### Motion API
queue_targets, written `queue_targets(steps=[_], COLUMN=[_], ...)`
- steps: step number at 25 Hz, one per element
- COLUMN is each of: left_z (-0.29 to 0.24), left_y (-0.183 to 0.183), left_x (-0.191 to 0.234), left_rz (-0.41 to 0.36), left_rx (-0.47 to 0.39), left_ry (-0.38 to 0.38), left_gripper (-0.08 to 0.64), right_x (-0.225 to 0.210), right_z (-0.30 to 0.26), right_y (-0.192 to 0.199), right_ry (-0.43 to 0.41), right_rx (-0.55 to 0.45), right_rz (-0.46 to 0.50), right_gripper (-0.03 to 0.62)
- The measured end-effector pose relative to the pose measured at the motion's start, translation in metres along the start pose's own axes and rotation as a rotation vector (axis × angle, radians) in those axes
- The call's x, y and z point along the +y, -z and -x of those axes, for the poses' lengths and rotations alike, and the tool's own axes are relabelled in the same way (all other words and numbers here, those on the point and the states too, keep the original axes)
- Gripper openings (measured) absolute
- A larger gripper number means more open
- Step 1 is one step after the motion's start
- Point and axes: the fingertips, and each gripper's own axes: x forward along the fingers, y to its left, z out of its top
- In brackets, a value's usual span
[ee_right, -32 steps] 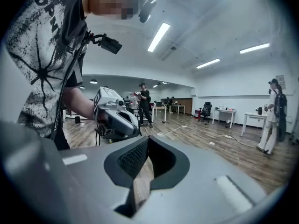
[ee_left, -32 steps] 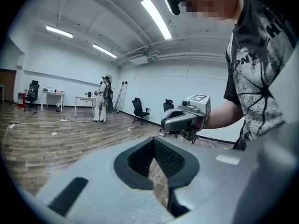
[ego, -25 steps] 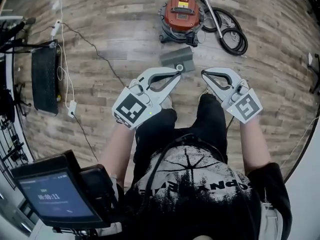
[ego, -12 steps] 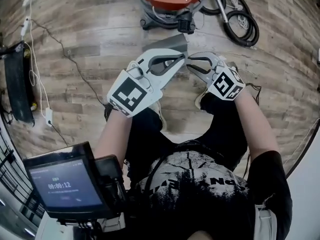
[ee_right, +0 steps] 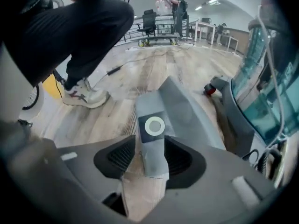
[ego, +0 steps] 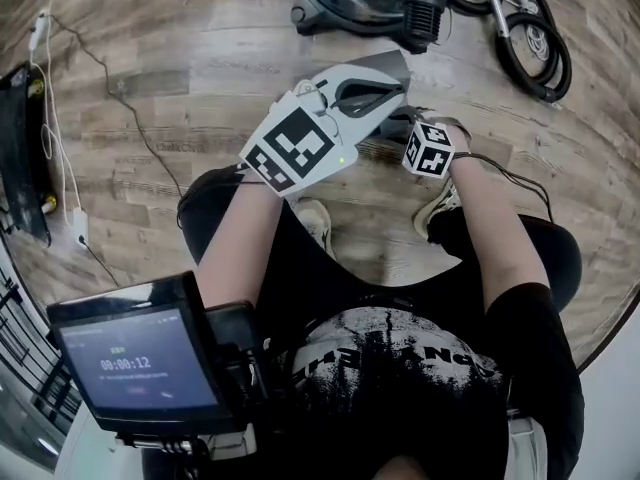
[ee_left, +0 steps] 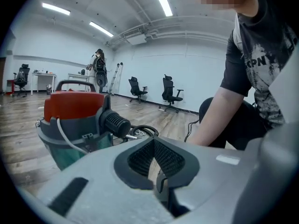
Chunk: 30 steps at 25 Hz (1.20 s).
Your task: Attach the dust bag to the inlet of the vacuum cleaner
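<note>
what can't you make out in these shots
- Vacuum: in the head view its top is cut off by the upper edge.
- Dust bag: in the head view it is mostly hidden under the left gripper.
- Screen: in the head view the small print under the timer is too small to read.

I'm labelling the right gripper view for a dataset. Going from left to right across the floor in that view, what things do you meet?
sneaker → dust bag → vacuum cleaner
</note>
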Motion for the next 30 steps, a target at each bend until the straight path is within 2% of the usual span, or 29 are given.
queue_targets(steps=[7, 12, 14, 15, 16, 17, 21, 25, 27, 30], left_z=[0.001, -0.002, 0.001, 0.003, 0.005, 0.007, 0.008, 0.002, 0.001, -0.001], left_y=[0.056, 0.067, 0.069, 0.068, 0.067, 0.067, 0.071, 0.077, 0.076, 0.074], left_x=[0.006, -0.001, 0.000, 0.002, 0.003, 0.005, 0.007, 0.006, 0.008, 0.008], left_rz=[0.009, 0.041, 0.049, 0.045, 0.035, 0.023, 0.002, -0.027, -0.038, -0.042], left_rx=[0.073, 0.086, 0.092, 0.092, 0.091, 0.091, 0.111, 0.130, 0.121, 0.115], left_ry=[0.012, 0.028, 0.013, 0.000, -0.015, -0.028, -0.034, -0.024, -0.024, -0.011], left_gripper=[0.002, 0.002, 0.002, 0.002, 0.002, 0.002, 0.002, 0.002, 0.002, 0.002], right_x=[0.009, 0.006, 0.004, 0.003, 0.001, -0.001, -0.002, -0.002, -0.005, -0.021], right_z=[-0.067, -0.079, -0.084, -0.086, -0.087, -0.087, -0.080, -0.065, -0.052, -0.025], right_y=[0.036, 0.062, 0.066, 0.068, 0.068, 0.067, 0.060, 0.055, 0.048, 0.036], right_ry=[0.010, 0.015, 0.023, 0.033, 0.041, 0.046, 0.046, 0.026, -0.012, -0.055], right_rx=[0.175, 0.261, 0.282, 0.290, 0.293, 0.291, 0.272, 0.250, 0.195, 0.090], right_rz=[0.080, 0.097, 0.110, 0.112, 0.110, 0.106, 0.097, 0.105, 0.062, -0.054], right_gripper=[0.198, 0.187, 0.174, 0.147, 0.151, 0.149, 0.071, 0.053, 0.048, 0.041])
